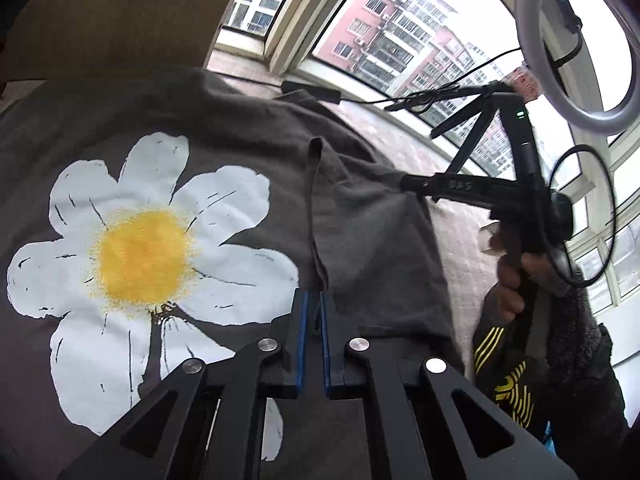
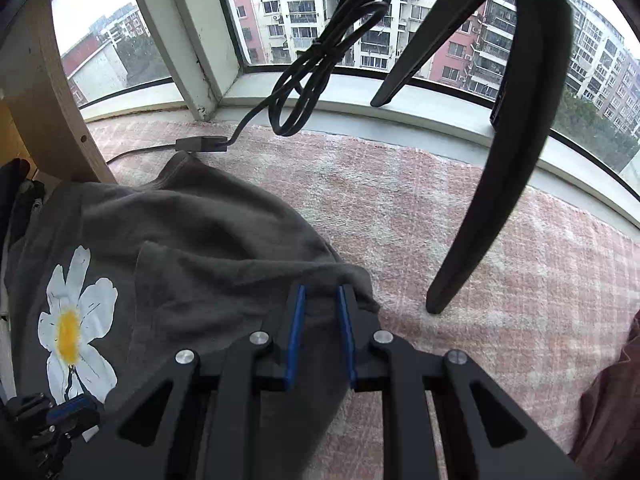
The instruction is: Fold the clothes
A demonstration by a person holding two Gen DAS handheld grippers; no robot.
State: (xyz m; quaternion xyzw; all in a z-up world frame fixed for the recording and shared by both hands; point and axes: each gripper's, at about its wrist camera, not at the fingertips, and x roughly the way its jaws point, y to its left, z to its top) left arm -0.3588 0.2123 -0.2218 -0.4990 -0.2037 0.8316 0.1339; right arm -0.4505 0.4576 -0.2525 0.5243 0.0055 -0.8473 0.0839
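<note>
Left wrist view shows the left tongs (image 1: 314, 300) nearly together on a ridge of the grey daisy shirt (image 1: 224, 184) on the pink rug (image 2: 460, 216). Right tongs (image 2: 322, 294) clamp its edge; a thin pinch could slip, and the tripod leg (image 2: 480, 200) could snag.

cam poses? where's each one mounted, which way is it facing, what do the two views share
Left wrist: behind the left tool, facing the grey daisy T-shirt and windows; right tool and hand show.
Right wrist: behind the right tool, facing shirt edge, pink rug, tripod leg, windows.
Shared: shirt, daisy print, rug, windows.
</note>
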